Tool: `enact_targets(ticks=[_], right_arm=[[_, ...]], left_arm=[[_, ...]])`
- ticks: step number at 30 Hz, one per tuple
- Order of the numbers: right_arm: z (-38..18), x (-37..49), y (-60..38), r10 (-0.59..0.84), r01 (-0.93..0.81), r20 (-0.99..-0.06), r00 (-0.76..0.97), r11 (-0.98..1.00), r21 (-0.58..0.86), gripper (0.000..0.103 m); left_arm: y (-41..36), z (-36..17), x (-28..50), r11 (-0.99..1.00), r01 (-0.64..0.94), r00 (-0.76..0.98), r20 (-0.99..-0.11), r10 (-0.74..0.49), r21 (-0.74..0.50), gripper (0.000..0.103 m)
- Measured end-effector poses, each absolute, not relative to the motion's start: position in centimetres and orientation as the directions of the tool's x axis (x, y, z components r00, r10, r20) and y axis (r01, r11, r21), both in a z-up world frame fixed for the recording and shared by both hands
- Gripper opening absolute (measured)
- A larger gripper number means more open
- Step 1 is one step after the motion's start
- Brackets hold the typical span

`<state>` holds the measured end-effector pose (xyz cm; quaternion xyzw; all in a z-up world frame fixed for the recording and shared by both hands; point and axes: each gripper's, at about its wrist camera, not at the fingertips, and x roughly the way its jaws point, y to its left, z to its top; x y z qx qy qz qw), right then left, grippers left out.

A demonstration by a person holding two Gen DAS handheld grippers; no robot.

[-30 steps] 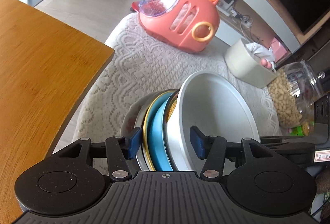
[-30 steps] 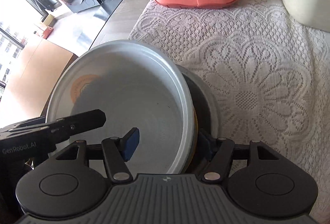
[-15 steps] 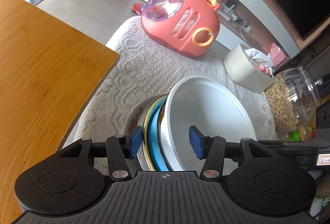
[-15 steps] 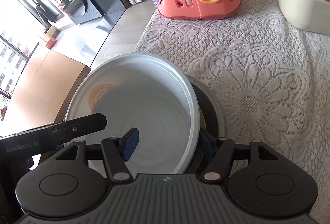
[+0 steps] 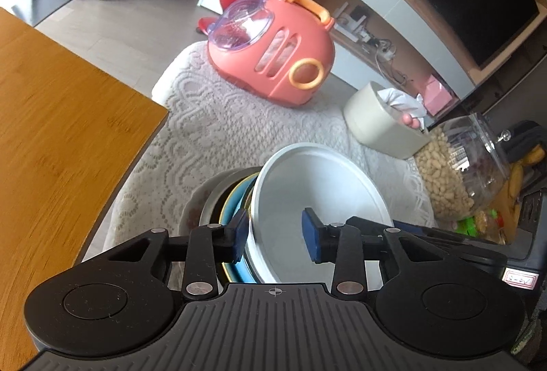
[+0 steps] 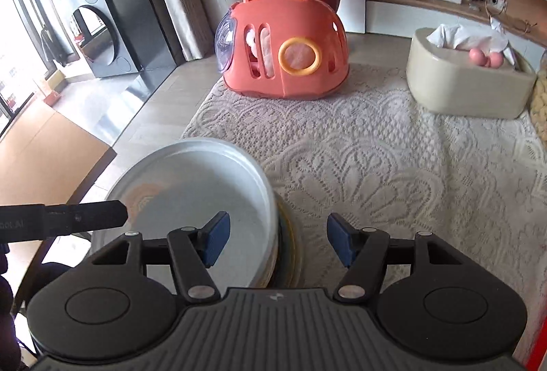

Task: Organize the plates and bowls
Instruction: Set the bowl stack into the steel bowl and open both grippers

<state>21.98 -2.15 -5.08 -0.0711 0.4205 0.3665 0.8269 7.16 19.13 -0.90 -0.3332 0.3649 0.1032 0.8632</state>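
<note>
— Bowl (image 5: 318, 193), white, smooth and deep: where exactly?
— Leaning on edge against a stack of plates (image 5: 236, 203), on the lace-covered counter (image 5: 212, 131), flower pattern in the lace. Lower part cut off behind both claws.
— Plates, how many?
— Hard to count. Only rims showing: one blue with a gold line, one dark grey, one pale with small flowers outermost. Rest hidden behind the bowl.
— Left claw (image 5: 275, 236)?
— Just been closing, with the bowl's wall between the blue pads (image 5: 239, 234). Outer pad now slipped in between the blue rim and the bowl; a second ago, standing outside the whole stack. Inner pad over the bowl's inside. Cannot tell whether pressing or only near.
— Right claw (image 6: 277, 242)?
— Jaws apart, same width as before. One pad inside the bowl, the other beyond the plates, a strip of lace visible in the gap; earlier tucked against the stack. View lifted too: more of the pink plastic carrier (image 6: 283, 53) and the cream tissue box (image 6: 468, 87) showing.
</note>
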Motion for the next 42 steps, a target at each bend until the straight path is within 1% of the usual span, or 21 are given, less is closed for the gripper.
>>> enact_targets(ticks=[2,4,8,10,12,14,17,20,22,27,33,39,42], right_arm=[[-5.8,21.9,-2.3,0.576,-0.654,-0.752,0.32,0.709,0.265,0.064],[-6.7,21.4,-2.1,0.602,-0.647,-0.751,0.271,0.692,0.321,0.064],[-7.1,20.1,-1.4,0.603,-0.639,-0.732,0.317,0.706,0.305,0.066],[-7.2,20.4,-1.5,0.617,-0.636,-0.724,0.308,0.7,0.326,0.066],[-7.3,20.6,-1.9,0.629,-0.626,-0.716,0.303,0.698,0.348,0.062],[-7.4,20.5,-2.2,0.618,-0.617,-0.713,0.33,0.713,0.333,0.046],[-7.5,20.3,-2.7,0.571,-0.597,-0.711,0.41,0.758,0.264,0.039],[-7.1,20.4,-3.1,0.59,-0.599,-0.704,0.395,0.747,0.289,0.037],[-6.6,20.1,-3.1,0.622,-0.611,-0.691,0.369,0.722,0.324,0.038],[-6.0,19.5,-2.6,0.618,-0.632,-0.687,0.383,0.718,0.293,0.038],[-5.9,19.8,-3.1,0.642,-0.617,-0.68,0.355,0.707,0.346,0.038],[-5.7,19.7,-3.6,0.661,-0.628,-0.664,0.35,0.692,0.357,0.038],[-5.2,19.9,-4.0,0.663,-0.617,-0.647,0.376,0.7,0.359,0.038]], left_arm=[[19.1,-1.4,7.4,0.748,-0.431,0.698,-0.711,-0.077,-0.505,0.037],[19.2,-1.5,7.2,0.739,-0.43,0.71,-0.7,-0.078,-0.519,0.037],[19.6,-1.1,7.0,0.737,-0.424,0.734,-0.677,-0.062,-0.527,0.037],[19.8,-1.3,7.0,0.728,-0.43,0.732,-0.678,-0.065,-0.534,0.037],[20.1,-1.4,6.9,0.713,-0.435,0.734,-0.675,-0.074,-0.551,0.036],[20.3,-1.2,6.6,0.701,-0.432,0.748,-0.66,-0.073,-0.567,0.036],[20.5,-0.7,6.1,0.691,-0.428,0.767,-0.638,-0.063,-0.583,0.035],[20.5,-0.7,6.1,0.689,-0.42,0.769,-0.635,-0.076,-0.591,0.035],[20.3,-0.7,6.3,0.698,-0.43,0.759,-0.648,-0.065,-0.573,0.035],[20.7,-1.2,6.2,0.684,-0.448,0.751,-0.657,-0.062,-0.576,0.035],[20.7,-1.7,6.2,0.679,-0.469,0.734,-0.677,-0.057,-0.565,0.035],[20.8,-1.0,5.6,0.672,-0.448,0.757,-0.65,-0.066,-0.59,0.034],[20.8,-0.4,5.2,0.667,-0.435,0.773,-0.631,-0.068,-0.605,0.034]])
